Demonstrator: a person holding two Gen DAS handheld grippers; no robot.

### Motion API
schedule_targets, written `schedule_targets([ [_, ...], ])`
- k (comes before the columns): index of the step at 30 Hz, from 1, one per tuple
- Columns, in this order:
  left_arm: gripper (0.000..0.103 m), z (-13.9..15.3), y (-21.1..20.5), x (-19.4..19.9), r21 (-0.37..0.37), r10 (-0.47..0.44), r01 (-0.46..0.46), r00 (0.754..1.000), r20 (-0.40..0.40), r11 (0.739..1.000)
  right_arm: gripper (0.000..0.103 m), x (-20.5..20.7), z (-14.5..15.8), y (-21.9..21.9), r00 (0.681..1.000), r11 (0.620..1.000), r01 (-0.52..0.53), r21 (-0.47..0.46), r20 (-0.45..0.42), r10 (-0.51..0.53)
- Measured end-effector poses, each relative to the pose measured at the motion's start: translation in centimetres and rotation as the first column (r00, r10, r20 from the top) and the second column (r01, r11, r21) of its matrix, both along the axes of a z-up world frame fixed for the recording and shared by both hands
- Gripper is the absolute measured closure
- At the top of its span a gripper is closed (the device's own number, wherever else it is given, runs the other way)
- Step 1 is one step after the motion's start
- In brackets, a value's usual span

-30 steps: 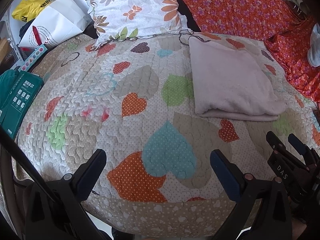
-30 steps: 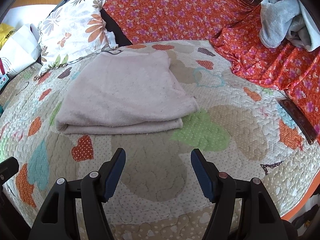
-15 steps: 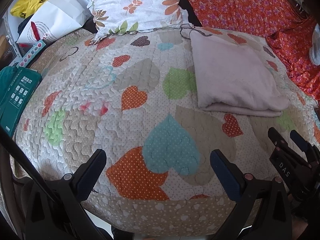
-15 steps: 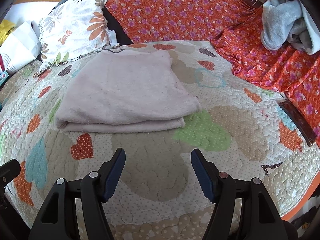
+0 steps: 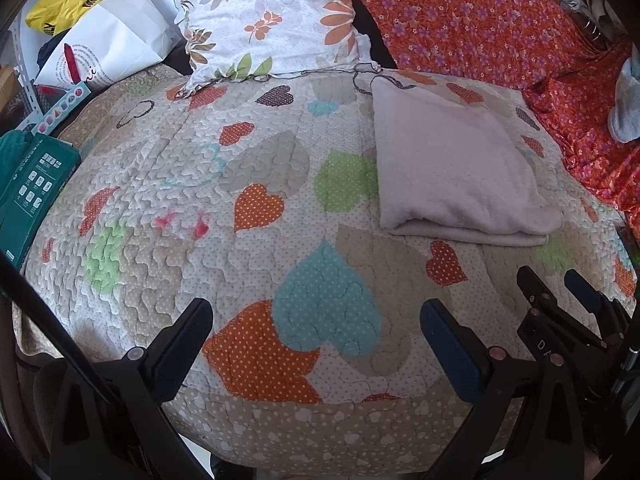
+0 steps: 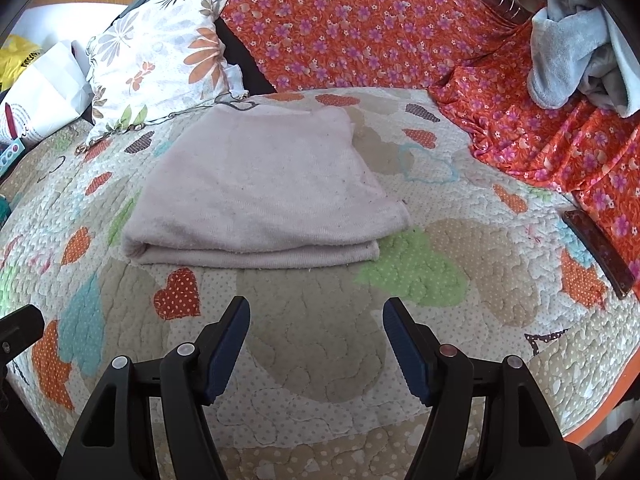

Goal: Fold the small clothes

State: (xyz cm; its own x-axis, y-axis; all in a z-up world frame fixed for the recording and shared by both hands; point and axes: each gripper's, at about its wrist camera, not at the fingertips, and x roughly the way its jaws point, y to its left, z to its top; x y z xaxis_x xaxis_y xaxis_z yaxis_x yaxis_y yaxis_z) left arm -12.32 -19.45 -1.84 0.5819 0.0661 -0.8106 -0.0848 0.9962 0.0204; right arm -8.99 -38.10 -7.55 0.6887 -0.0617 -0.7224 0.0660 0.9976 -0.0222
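I see a quilted bedspread point(image 6: 320, 344), puckered and stitched with dotted hearts, carrying a pale pink garment point(image 6: 260, 196) of soft, fuzzy knit. It lies folded into a flat rectangle, layered edges facing me, toward the quilt's far edge just below a floral pillow point(image 5: 268, 20). My left gripper point(image 5: 316, 320) and right gripper point(image 6: 316, 320) both hang over the quilt's near edge with fingers spread wide, holding nothing. A white paper bag point(image 5: 108, 52) stands off the far left corner; its contents I cannot tell. Crumpled grey cloth point(image 6: 580, 40) rests on orange floral fabric point(image 6: 360, 24).
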Motion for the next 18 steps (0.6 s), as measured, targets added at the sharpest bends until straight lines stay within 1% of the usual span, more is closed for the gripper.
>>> schedule_targets([
  [3, 0.0, -0.43, 0.03, 0.1, -0.018, 0.0, 0.0, 1.0, -0.024, 1.0, 0.029, -0.07, 0.07, 0.01, 1.0, 1.0, 0.004, 0.003, 0.004, -0.004],
  [5, 0.0, -0.69, 0.16, 0.18, -0.017, 0.005, -0.006, 0.999, -0.034, 1.0, 0.029, -0.05, -0.02, 0.0, 1.0, 1.0, 0.006, 0.006, -0.001, -0.006],
  [10, 0.0, -0.71, 0.53, 0.19, -0.02, 0.015, -0.016, 1.0, -0.027, 1.0, 0.029, -0.04, -0.04, -0.06, 1.0, 1.0, 0.006, 0.008, -0.002, -0.006],
  [18, 0.0, -0.96, 0.85, 0.17, -0.049, 0.019, -0.02, 1.0, -0.02, 0.999, 0.028, -0.05, -0.04, 0.3, 1.0, 1.0, -0.004, 0.001, -0.001, 0.004],
])
